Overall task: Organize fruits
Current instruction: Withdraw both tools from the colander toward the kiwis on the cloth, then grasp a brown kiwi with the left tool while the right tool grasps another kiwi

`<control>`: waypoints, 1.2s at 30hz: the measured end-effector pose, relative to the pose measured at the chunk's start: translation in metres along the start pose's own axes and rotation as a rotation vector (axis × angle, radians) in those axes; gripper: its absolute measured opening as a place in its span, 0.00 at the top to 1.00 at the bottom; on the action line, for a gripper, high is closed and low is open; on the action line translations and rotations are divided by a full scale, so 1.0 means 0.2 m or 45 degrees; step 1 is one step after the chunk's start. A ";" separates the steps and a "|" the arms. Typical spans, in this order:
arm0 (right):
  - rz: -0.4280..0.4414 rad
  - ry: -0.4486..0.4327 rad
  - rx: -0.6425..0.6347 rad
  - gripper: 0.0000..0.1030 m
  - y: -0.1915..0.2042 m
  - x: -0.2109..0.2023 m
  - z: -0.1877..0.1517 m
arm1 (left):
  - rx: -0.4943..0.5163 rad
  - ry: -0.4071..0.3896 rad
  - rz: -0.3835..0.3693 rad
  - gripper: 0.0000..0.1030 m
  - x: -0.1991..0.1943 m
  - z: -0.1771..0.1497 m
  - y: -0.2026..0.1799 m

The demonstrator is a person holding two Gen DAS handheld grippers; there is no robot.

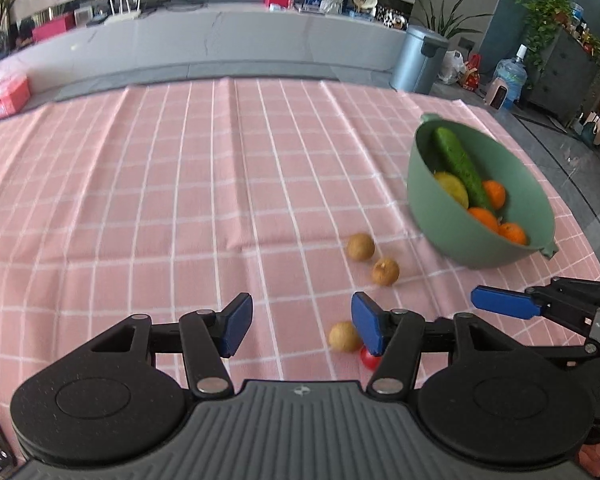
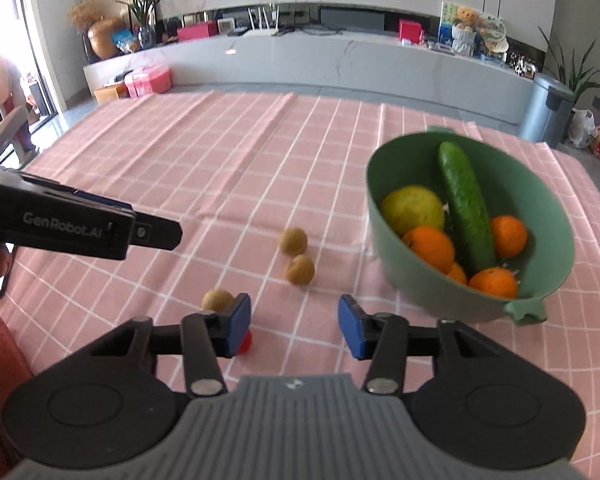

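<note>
Brown longans (image 2: 293,241) and red tomato (image 2: 245,343) beside green bowl (image 2: 400,264)

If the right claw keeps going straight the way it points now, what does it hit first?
Probably bare pink tablecloth: the right claw stands open with nothing between its pads. The small red fruit and a brown fruit lie just outside its left finger, and the green bowl sits off to the right. Depth is uncertain.

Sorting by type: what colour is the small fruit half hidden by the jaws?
Red fruit, clearest in the left wrist view.

Bright daylight, soft shadows; slight motion blur, fisheye bending at edges.
</note>
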State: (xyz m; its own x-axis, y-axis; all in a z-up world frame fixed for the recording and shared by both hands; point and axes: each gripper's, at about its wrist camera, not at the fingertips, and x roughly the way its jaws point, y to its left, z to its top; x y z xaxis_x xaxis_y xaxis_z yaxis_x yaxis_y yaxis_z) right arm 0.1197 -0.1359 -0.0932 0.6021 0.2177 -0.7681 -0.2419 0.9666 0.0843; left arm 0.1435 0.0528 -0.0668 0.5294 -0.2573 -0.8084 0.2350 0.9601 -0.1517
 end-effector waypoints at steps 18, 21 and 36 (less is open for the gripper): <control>-0.036 0.041 -0.064 0.69 -0.04 0.16 0.00 | -0.045 0.120 -0.170 0.52 0.21 -0.09 0.00; -0.037 0.044 -0.045 0.69 -0.06 0.17 -0.02 | -0.069 0.140 -0.181 0.53 0.24 -0.09 0.00; -0.016 0.031 -0.014 0.68 -0.09 0.20 -0.03 | -0.258 0.169 -0.288 0.71 0.30 -0.06 0.07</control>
State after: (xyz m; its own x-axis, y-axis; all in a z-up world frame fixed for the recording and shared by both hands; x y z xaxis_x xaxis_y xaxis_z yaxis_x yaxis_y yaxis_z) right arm 0.1426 -0.1461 -0.1290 0.5862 0.2022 -0.7845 -0.2430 0.9676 0.0679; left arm 0.1680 0.0515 -0.1240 0.3681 -0.4630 -0.8063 0.1605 0.8858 -0.4354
